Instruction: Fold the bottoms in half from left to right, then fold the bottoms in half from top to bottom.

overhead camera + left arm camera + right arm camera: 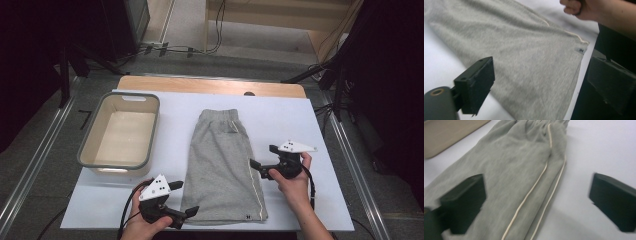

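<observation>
Grey shorts (222, 165) with cream side stripes lie flat on the white sheet (300, 115), waistband at the far end and hem toward me. My left gripper (186, 198) stands open at the hem's left corner, one jaw over the cloth. In the left gripper view the shorts (524, 57) spread between the wide-apart jaws of that gripper (541, 85), which hold nothing. My right gripper (262, 156) stands open by the shorts' right edge, about halfway up. In the right gripper view the shorts (516, 170) and their stripes (531, 190) run up between that gripper's (536, 202) parted jaws.
A beige tub (87, 150) with a grey rim stands on the sheet left of the shorts. A strip of wooden tabletop (210, 85) shows past the sheet's far edge. Cables (175, 49) lie on the floor beyond, and dark stands flank the table.
</observation>
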`<state>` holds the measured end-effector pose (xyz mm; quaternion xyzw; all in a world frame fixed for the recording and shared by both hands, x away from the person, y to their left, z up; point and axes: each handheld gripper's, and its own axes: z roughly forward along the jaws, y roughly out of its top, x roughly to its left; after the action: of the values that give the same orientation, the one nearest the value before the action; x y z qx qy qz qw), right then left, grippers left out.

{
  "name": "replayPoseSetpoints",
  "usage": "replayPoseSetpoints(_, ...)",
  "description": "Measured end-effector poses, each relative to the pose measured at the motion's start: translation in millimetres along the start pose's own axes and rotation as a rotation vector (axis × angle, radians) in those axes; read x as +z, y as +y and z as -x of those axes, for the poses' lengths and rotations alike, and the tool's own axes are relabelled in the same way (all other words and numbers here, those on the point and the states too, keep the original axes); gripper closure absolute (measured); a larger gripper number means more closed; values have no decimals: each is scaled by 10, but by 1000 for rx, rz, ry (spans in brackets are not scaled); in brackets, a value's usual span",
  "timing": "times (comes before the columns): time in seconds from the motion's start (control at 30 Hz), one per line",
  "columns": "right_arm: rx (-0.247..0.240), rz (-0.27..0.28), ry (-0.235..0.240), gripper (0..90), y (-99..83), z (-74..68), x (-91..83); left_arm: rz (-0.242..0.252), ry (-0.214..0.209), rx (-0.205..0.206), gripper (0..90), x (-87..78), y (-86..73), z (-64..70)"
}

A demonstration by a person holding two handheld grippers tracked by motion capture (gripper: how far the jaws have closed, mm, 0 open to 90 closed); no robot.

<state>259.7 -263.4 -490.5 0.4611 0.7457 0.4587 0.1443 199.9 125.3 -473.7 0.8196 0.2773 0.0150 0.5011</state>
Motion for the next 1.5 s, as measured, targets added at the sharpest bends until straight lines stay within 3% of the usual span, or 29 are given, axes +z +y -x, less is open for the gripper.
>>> replayPoseSetpoints(0.07,-5,10,11,0,-85,-33,-85,10,-9,-1,22,10,62,-19)
replayPoseSetpoints(0.23,-49,14,-40,0,-254,-94,-286,46,-5,10,2,35,252,-73)
replayPoseSetpoints(0.4,-64,18,-41,0,-356,-107,-468,58,24,29,0,124,467,-150)
replayPoseSetpoints(0.67,-41,17,-28,0,-526,-80,-631,63,50,36,0,331,745,-384)
replayPoseSetpoints(1.03,-28,19,-50,0,-658,23,-691,97,76,-2,0,506,1042,-762)
replayPoseSetpoints(1.23,-29,15,-47,0,-660,25,-657,65,106,-12,0,697,1146,-986)
replayPoseSetpoints(1.4,-47,15,-49,0,-632,8,-643,51,114,-57,0,846,1241,-1193)
replayPoseSetpoints(1.5,-42,20,-51,0,-620,2,-632,40,150,-66,61,953,1289,-1301)
